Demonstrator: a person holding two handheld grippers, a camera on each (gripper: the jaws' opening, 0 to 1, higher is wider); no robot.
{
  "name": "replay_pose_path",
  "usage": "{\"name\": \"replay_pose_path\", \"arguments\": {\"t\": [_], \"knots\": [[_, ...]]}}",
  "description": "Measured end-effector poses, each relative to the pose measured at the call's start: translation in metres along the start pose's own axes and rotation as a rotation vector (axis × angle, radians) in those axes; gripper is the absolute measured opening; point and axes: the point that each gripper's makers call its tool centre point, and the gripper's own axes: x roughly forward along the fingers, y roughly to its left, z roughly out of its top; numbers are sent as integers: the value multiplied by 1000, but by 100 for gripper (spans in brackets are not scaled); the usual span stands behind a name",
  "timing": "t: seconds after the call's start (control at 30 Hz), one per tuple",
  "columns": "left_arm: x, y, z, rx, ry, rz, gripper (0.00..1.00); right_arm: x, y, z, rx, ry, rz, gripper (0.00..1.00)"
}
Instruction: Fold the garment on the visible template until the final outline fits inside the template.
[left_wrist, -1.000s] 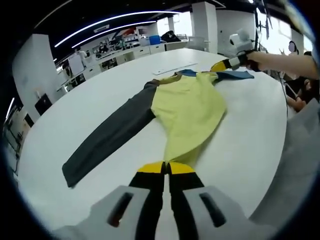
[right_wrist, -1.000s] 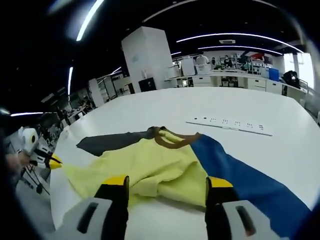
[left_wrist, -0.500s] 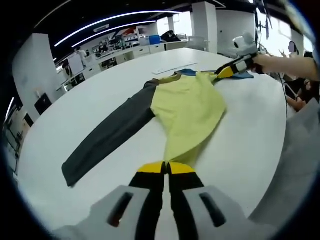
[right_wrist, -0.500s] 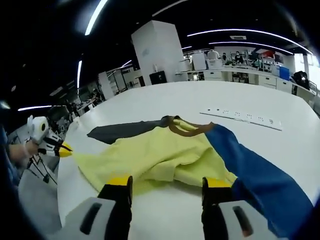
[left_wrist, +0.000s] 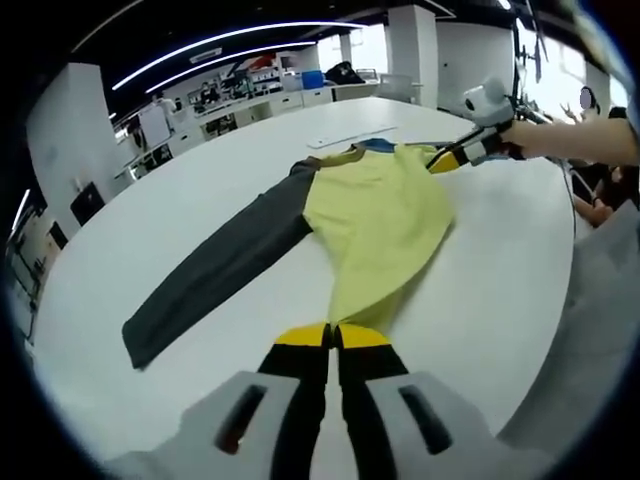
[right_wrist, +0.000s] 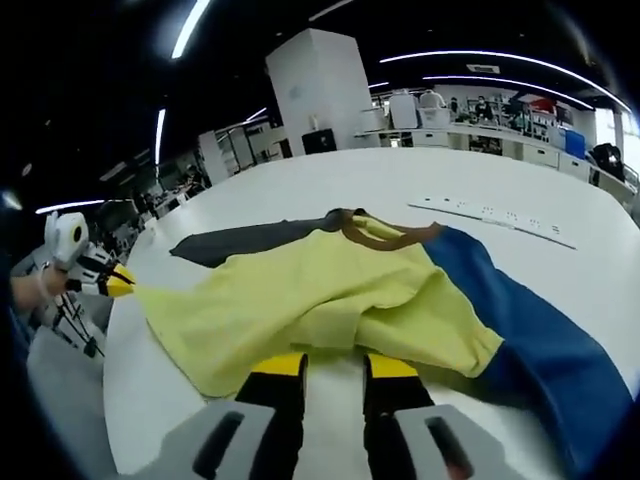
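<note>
- The right tongs (right_wrist: 333, 365), wide apart a second ago, have closed, apparently pinching the yellow side edge of the garment (right_wrist: 320, 290) spread on the white worktop (right_wrist: 300, 200).
- The left tongs (left_wrist: 331, 336) stay clenched on its hem.
- Both edges held; a fold can start.

Right claw (right_wrist: 333, 366) jaws narrowed from wide apart to nearly together, now closing on the yellow garment (right_wrist: 320, 300) edge, blue sleeve (right_wrist: 530, 330) beside it
</note>
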Motion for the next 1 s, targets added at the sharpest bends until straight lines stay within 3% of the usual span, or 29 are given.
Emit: {"name": "replay_pose_path", "arguments": {"t": [0.43,0.53,0.77,1.0], "knots": [[1,3,-1,-15,-1,4,0,21,-6,1,-77,-11,-30,13],[2,3,-1,-18,1,4,0,24,-7,0,-195,-3,-48,11],[4,2,-3,-20,6,1,0,23,-1,-1,-296,22,-67,1],[4,1,-2,-18,6,1,0,20,-7,-3,-270,39,-75,0]]}}
